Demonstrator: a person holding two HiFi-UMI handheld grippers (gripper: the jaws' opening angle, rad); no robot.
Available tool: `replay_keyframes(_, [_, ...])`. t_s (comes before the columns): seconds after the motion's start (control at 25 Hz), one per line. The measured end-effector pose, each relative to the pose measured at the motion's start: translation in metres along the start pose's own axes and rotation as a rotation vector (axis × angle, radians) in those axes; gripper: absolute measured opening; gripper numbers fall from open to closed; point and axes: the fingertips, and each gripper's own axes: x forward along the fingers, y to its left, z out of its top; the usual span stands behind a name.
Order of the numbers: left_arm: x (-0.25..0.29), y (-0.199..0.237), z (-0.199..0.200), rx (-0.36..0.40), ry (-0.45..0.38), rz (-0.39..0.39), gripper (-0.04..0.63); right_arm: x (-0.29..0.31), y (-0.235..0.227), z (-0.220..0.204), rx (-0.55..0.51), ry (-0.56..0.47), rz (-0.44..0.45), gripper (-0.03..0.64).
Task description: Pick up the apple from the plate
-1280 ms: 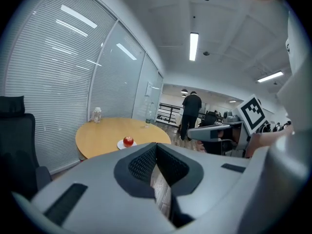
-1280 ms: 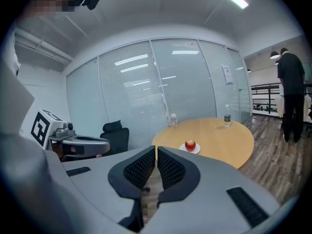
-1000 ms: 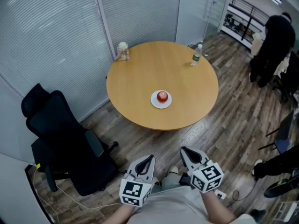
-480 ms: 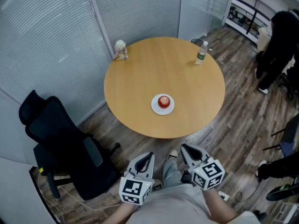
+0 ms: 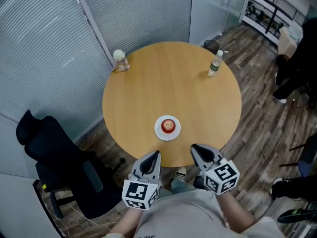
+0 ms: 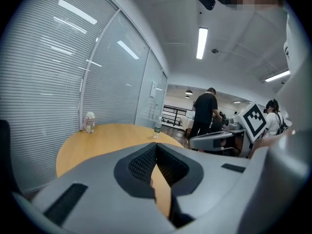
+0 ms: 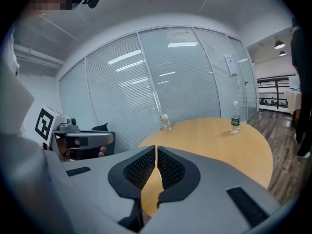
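Note:
A red apple point(image 5: 168, 126) sits on a small white plate point(image 5: 159, 131) near the front edge of the round wooden table point(image 5: 148, 83). My left gripper point(image 5: 154, 155) and right gripper point(image 5: 195, 149) hover side by side at that edge, just short of the plate. Both are shut with nothing held. In the left gripper view the shut jaws point(image 6: 156, 147) fill the foreground and hide the apple. The right gripper view shows its own jaws point(image 7: 156, 151) the same way, pads together.
A water bottle point(image 5: 214, 65) stands at the table's far right and a small jar point(image 5: 119, 61) at its far left. A black office chair point(image 5: 54, 157) is on the floor to the left. A person in black point(image 5: 302, 48) stands at the far right. Glass walls with blinds are behind.
Both grippers have moved forward together from over the floor to the table's near edge. The apple and plate now lie much closer to them. Jaws have stayed shut.

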Motion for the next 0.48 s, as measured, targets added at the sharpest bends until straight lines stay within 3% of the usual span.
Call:
replay_keyframes(0.28, [0.023, 0.011, -0.002, -0.001, 0.045, -0.012, 0.003, 0.018, -0.017, 0.015, -0.001, 0.011, -0.007, 0.035])
replay_keyframes(0.48, [0.038, 0.023, -0.008, 0.055, 0.091, -0.053, 0.003, 0.027, -0.024, 0.019, 0.033, 0.012, -0.047, 0.035])
